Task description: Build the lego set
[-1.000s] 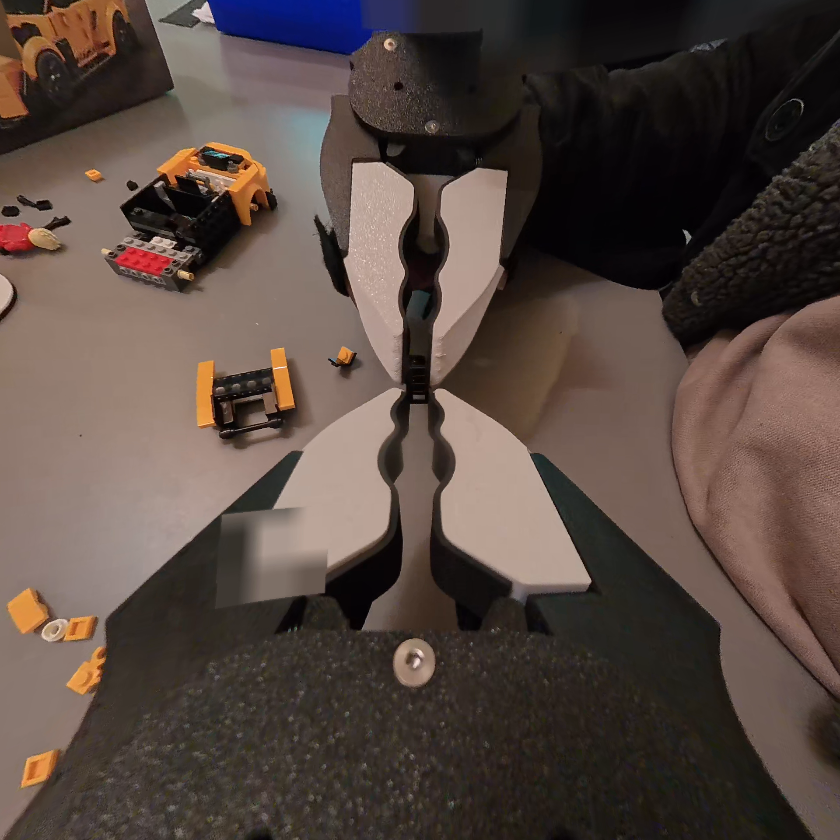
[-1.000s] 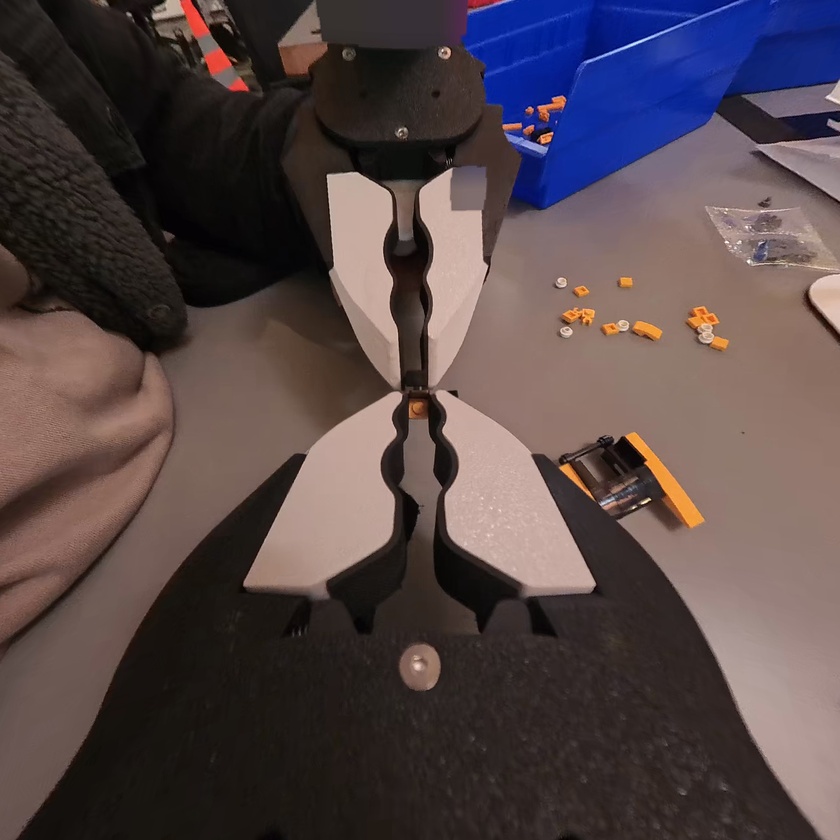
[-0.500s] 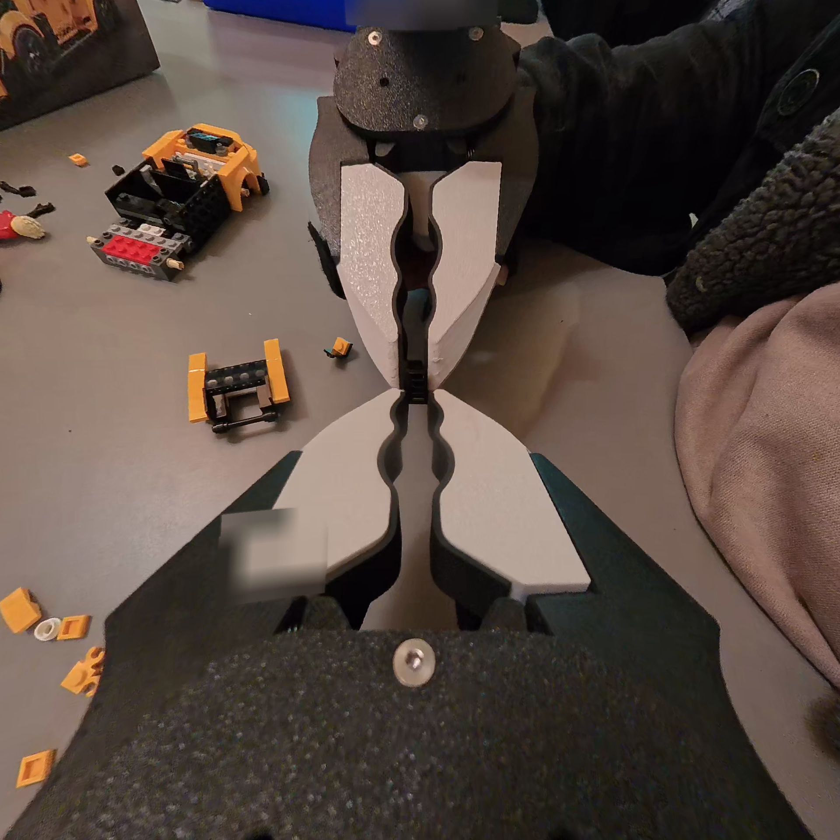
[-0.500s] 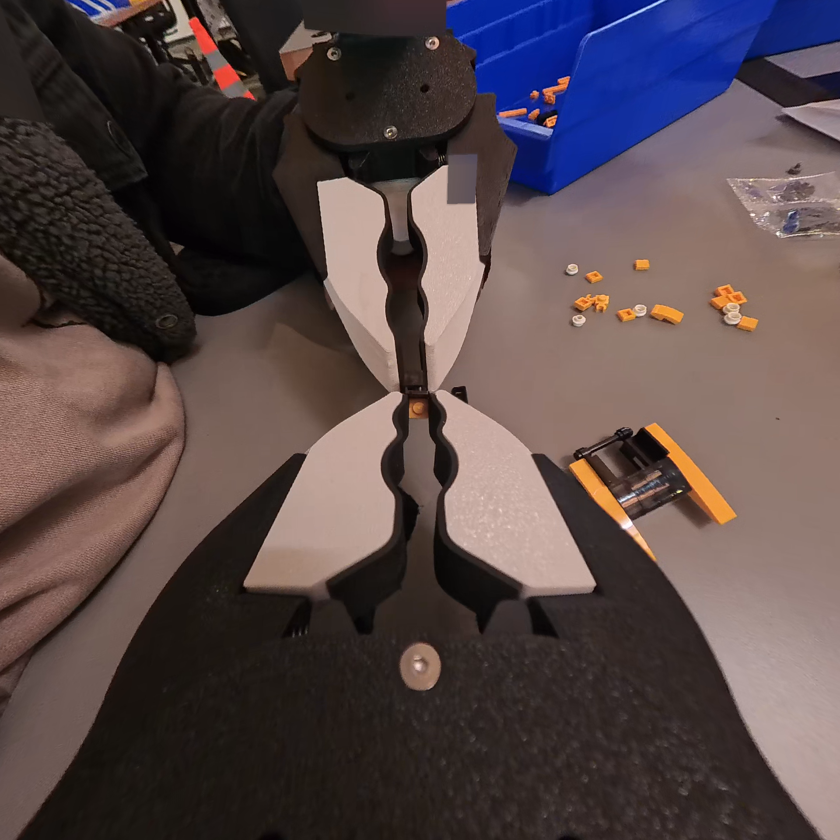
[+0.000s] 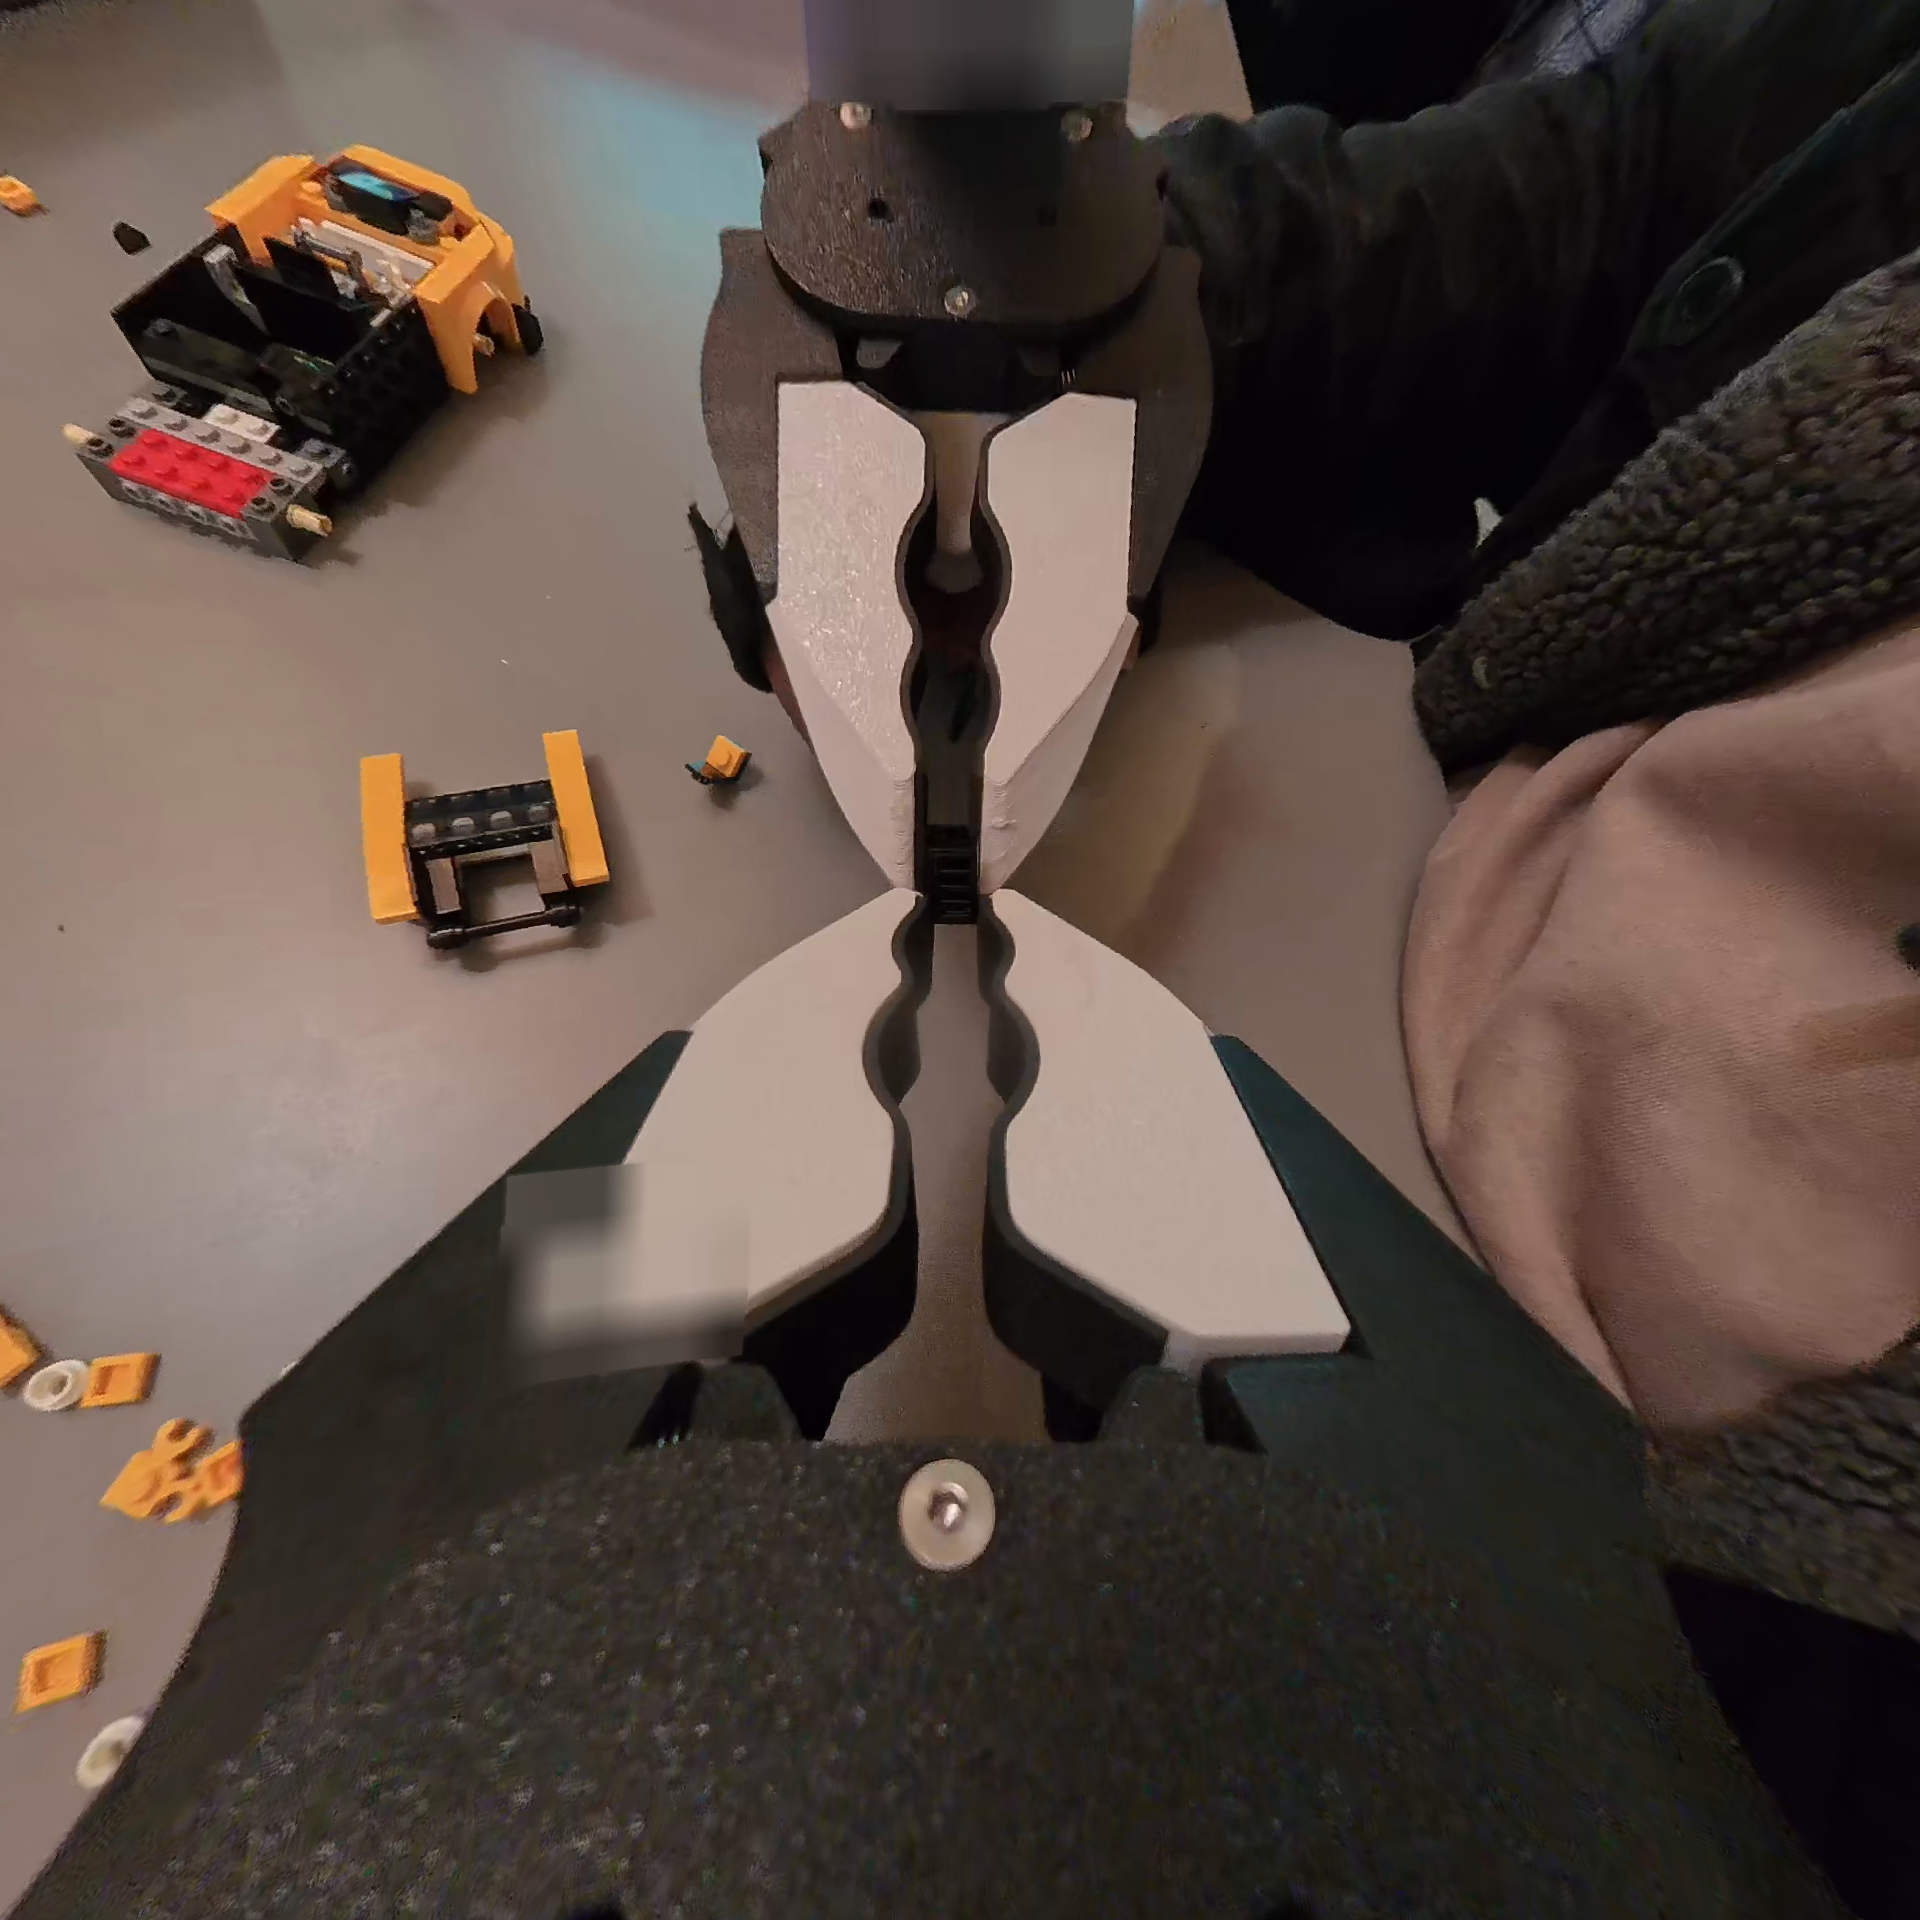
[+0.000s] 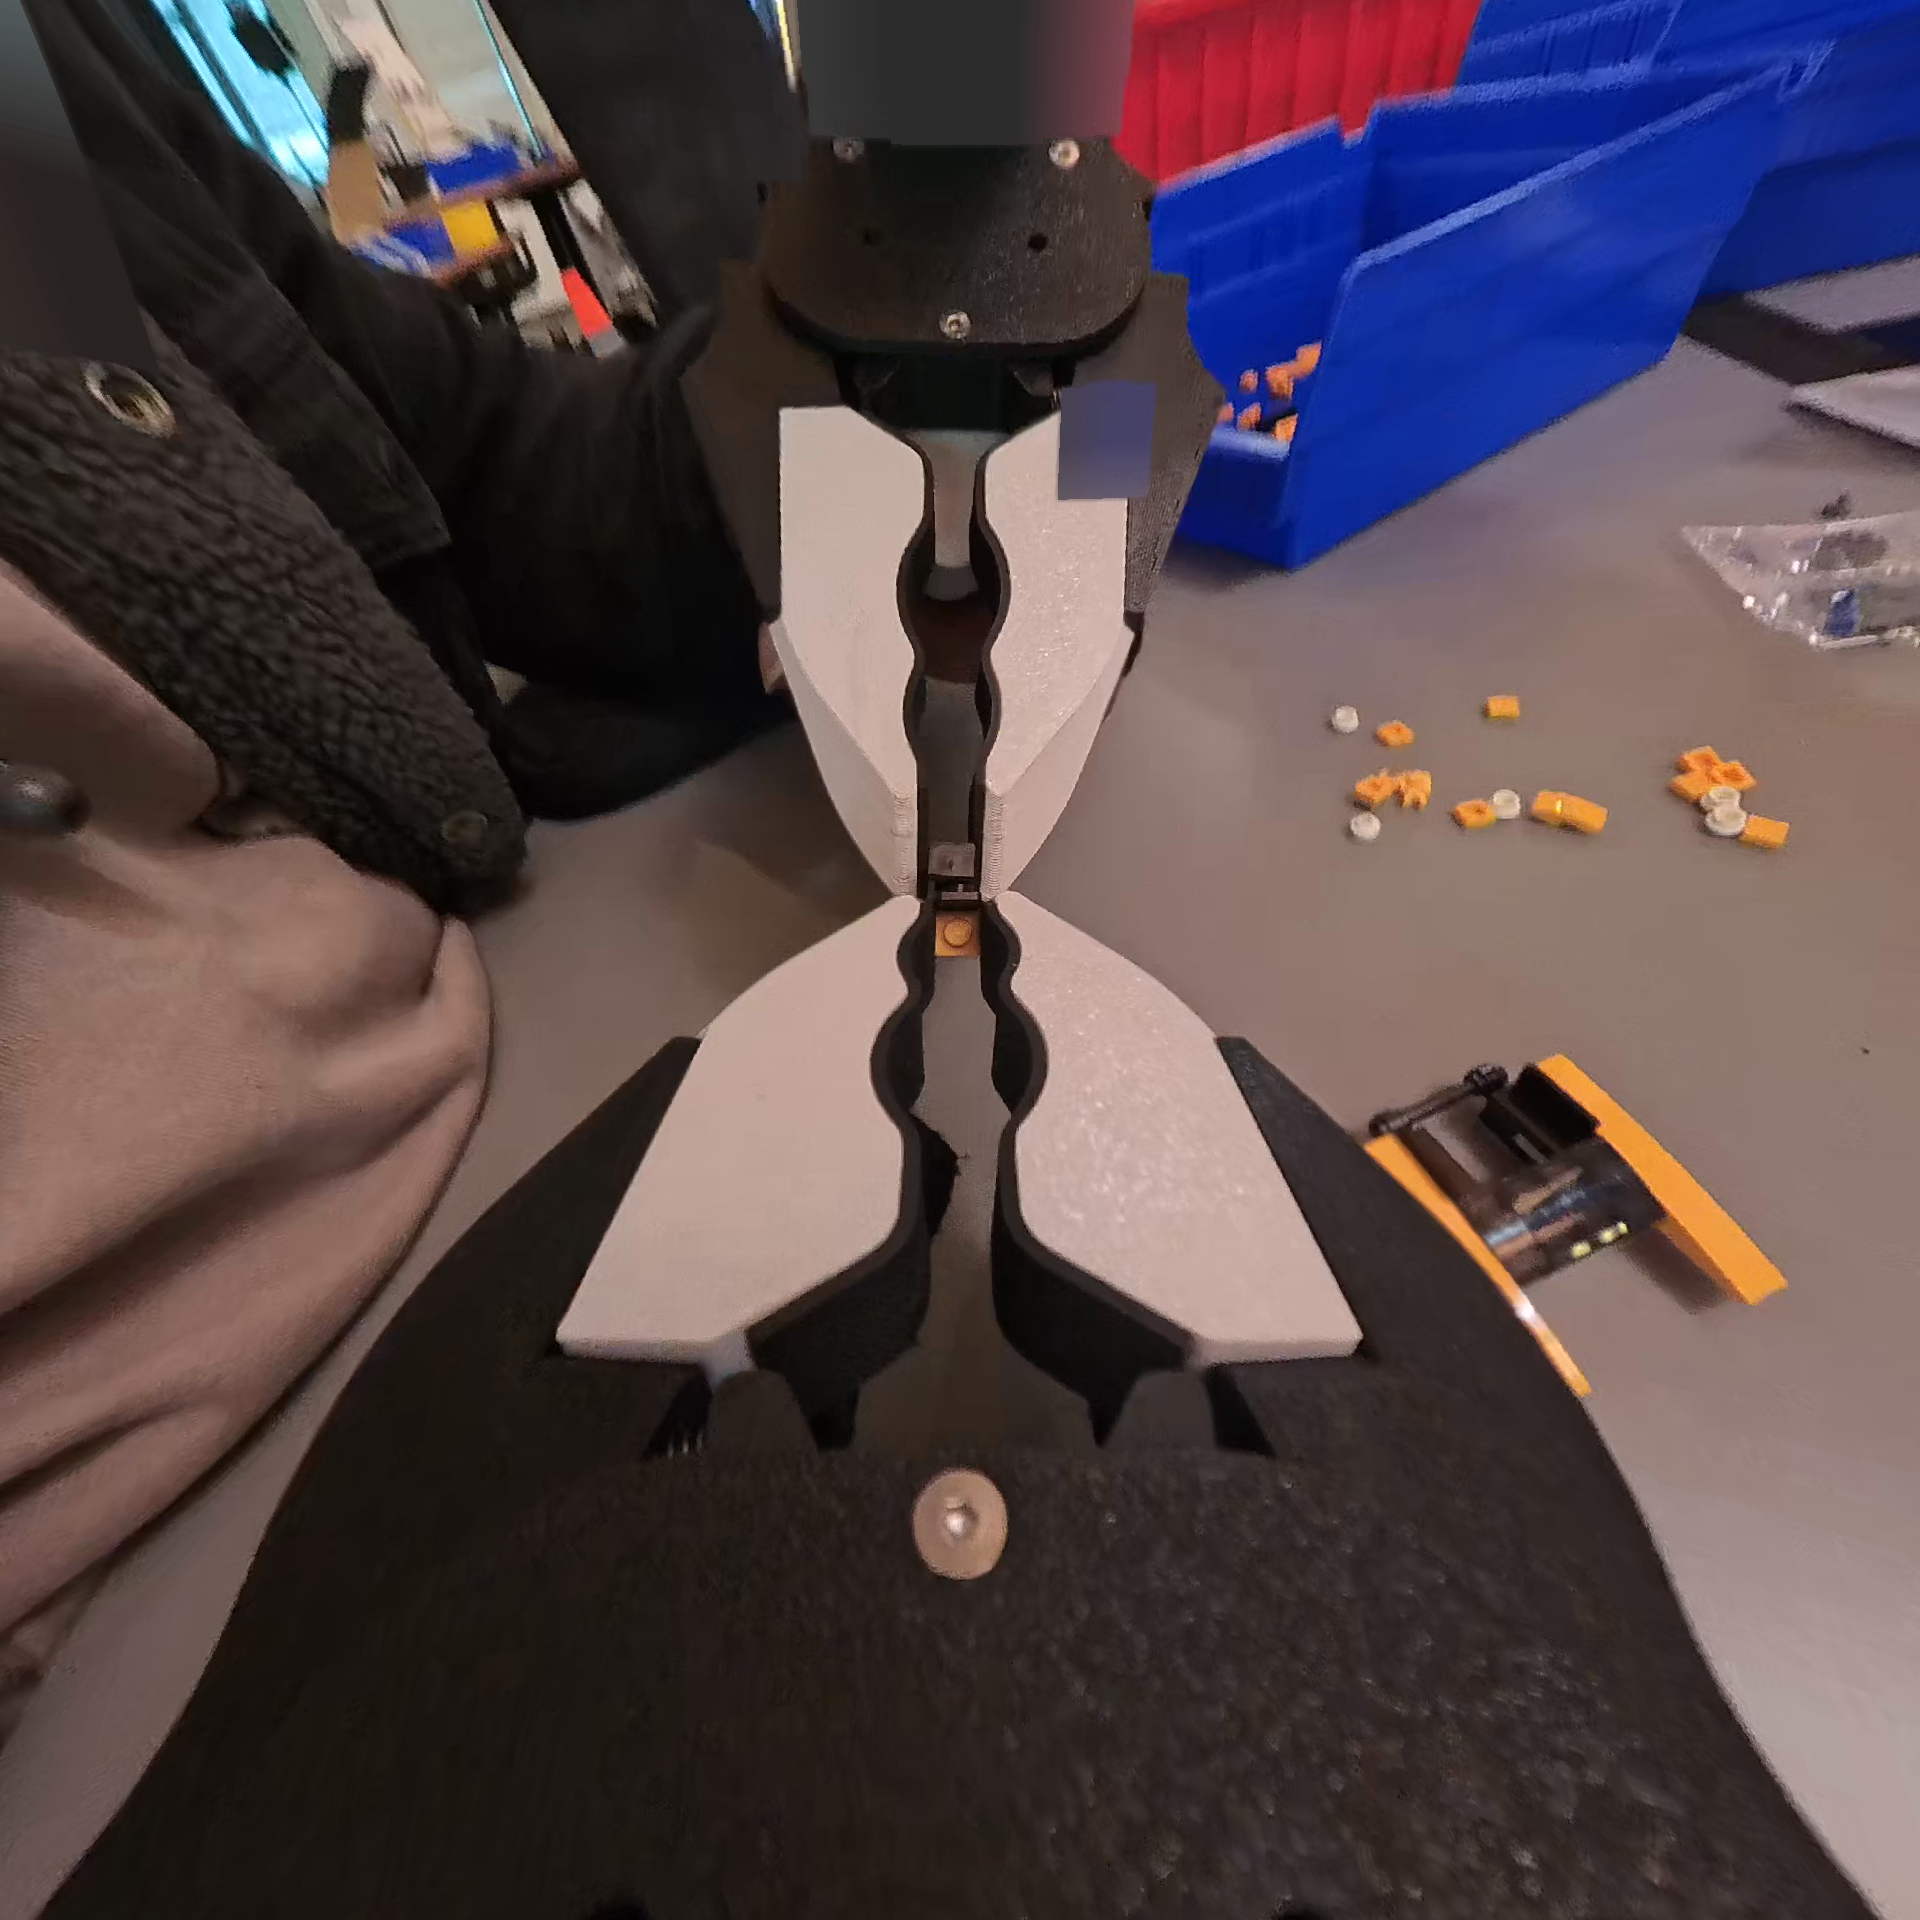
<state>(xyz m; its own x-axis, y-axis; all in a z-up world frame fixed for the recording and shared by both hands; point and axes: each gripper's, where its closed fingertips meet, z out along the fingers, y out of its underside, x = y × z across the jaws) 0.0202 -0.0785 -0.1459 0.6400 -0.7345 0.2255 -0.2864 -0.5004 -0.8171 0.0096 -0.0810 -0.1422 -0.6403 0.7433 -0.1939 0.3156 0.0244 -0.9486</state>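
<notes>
My two grippers meet tip to tip above the grey table. In the left wrist view my left gripper [image 5: 954, 914] is shut, with a small black ribbed piece [image 5: 954, 873] at its tips, and the right gripper [image 5: 951, 831] faces it from above. In the right wrist view my right gripper [image 6: 956, 920] is shut on a small orange piece [image 6: 956, 932]. That piece touches the black piece [image 6: 954, 864] held in the left gripper [image 6: 954, 831] opposite. How the two pieces join is hidden between the fingers.
A partly built orange and black car [image 5: 312, 343] stands at the far left. A small orange and black sub-assembly [image 5: 483, 842] [image 6: 1558, 1184] lies nearer. Loose orange pieces [image 5: 171, 1470] [image 6: 1558, 810], blue bins [image 6: 1507, 343] and a plastic bag [image 6: 1818, 571] are around. A person's sleeves and clothing [image 5: 1662, 987] are close by. Left and right tips are no more than a few centimetres apart.
Both grippers stay shut and tip to tip. The pair has drifted a little over the table and the right wrist view has tilted up, showing more of the room behind.
</notes>
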